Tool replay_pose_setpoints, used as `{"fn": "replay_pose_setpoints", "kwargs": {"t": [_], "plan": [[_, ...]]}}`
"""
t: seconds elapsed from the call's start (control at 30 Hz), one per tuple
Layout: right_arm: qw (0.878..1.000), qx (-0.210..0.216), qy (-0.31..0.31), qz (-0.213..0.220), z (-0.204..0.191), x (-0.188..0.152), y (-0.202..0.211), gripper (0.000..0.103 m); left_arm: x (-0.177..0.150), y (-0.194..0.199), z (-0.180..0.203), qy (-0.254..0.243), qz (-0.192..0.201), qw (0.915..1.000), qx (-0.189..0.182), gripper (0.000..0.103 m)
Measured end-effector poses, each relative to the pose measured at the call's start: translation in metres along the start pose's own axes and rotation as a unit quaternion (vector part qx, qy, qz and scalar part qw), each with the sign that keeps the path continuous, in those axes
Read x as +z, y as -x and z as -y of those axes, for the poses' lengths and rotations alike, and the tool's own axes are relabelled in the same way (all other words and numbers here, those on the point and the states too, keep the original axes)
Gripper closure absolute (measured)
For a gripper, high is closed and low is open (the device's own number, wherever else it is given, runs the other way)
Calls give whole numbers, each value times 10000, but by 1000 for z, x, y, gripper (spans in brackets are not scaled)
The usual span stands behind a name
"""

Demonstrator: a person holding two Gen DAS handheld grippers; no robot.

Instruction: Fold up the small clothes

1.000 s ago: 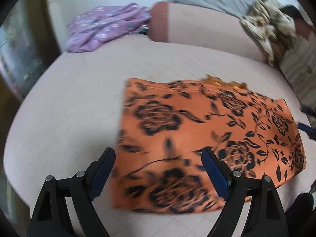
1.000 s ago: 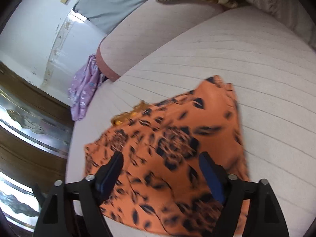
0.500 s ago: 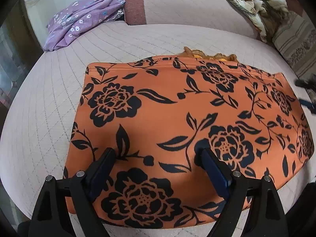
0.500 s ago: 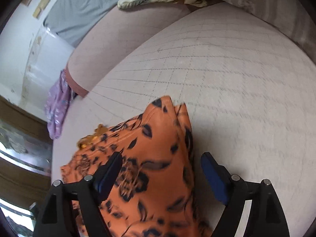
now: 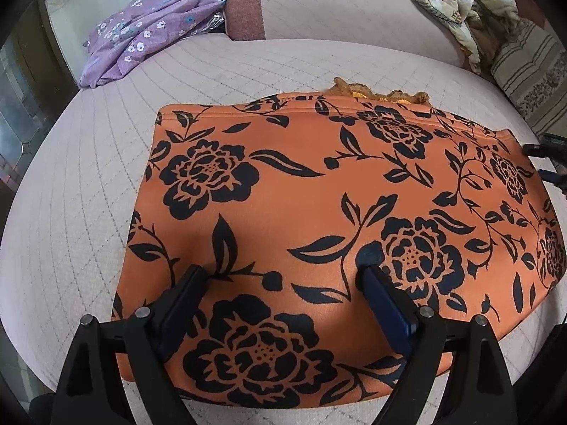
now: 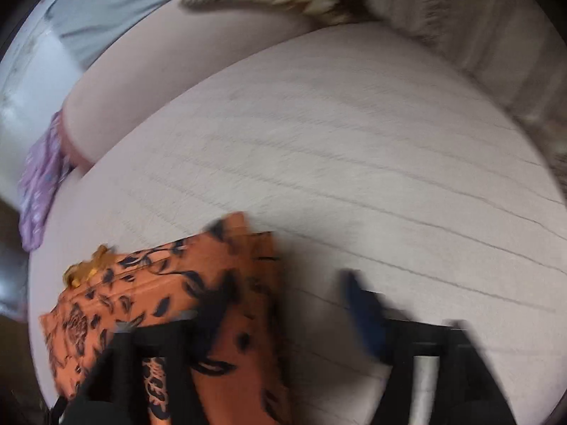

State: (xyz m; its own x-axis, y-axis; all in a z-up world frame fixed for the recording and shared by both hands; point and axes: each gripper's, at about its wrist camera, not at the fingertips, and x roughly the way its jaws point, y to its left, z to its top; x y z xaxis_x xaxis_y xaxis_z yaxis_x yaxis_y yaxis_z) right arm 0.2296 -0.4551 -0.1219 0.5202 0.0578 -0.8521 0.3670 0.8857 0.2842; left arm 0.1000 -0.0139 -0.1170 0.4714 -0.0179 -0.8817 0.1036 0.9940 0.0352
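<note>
An orange garment (image 5: 319,191) with a black flower print lies flat on the pale quilted bed (image 5: 78,191). A yellow frill (image 5: 375,94) peeks out from under its far edge. My left gripper (image 5: 283,276) hovers open over the garment's near left part, with nothing pinched. In the blurred right wrist view, the garment (image 6: 170,294) fills the lower left. My right gripper (image 6: 283,301) straddles the garment's right edge, one finger over the cloth and the other over bare bed. Its jaws are closing, and the pads do not press the cloth. The right gripper's fingers (image 5: 549,163) also show at the left view's right border.
A purple flowered garment (image 5: 149,32) lies at the bed's far left corner, beside a pink bolster (image 5: 319,7). A crumpled patterned blanket (image 5: 460,3) and a striped cushion (image 5: 531,81) sit at the far right. Bare quilted surface (image 6: 389,163) stretches right of the orange garment.
The left gripper sank closer to the garment, then held still. The right gripper swung from over the garment's middle to its right edge, and its jaws narrowed.
</note>
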Motion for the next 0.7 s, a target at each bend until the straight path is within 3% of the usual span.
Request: {"fn": "replay_pose_setpoints", "kwargs": {"t": [0.13,0.2,0.27,0.33,0.37,0.4,0.43,0.5,0.57,0.7], "plan": [[9966,702,-73,432,1,-27,61,27,-3,1,2,40,22,10000,41,13],[9918,1207,-49,428,-6,-45,82,27,-5,2,3,30,32,10000,55,13],[9779,2091,-6,18,-15,-77,91,20,-6,4,2,79,-7,10000,37,13],[9638,2612,-83,-528,-14,-103,74,17,-9,7,2,121,-34,9999,30,13],[9648,2506,-185,-780,-5,-114,59,17,-11,10,2,130,-47,9999,16,13],[9714,2140,-457,-916,8,-122,45,25,-13,14,2,98,-49,9999,-16,13],[9681,2215,-906,-738,23,-128,43,33,-15,18,2,49,-16,10000,-7,13],[9614,2315,-1432,-393,43,-132,58,31,-17,24,0,11,75,10000,55,13],[9657,2093,-1537,-58,52,-142,82,24,-18,25,-4,122,57,9999,34,13],[9626,2162,-1620,-194,55,-178,97,21,-22,26,-6,311,45,9995,-45,13]]}}
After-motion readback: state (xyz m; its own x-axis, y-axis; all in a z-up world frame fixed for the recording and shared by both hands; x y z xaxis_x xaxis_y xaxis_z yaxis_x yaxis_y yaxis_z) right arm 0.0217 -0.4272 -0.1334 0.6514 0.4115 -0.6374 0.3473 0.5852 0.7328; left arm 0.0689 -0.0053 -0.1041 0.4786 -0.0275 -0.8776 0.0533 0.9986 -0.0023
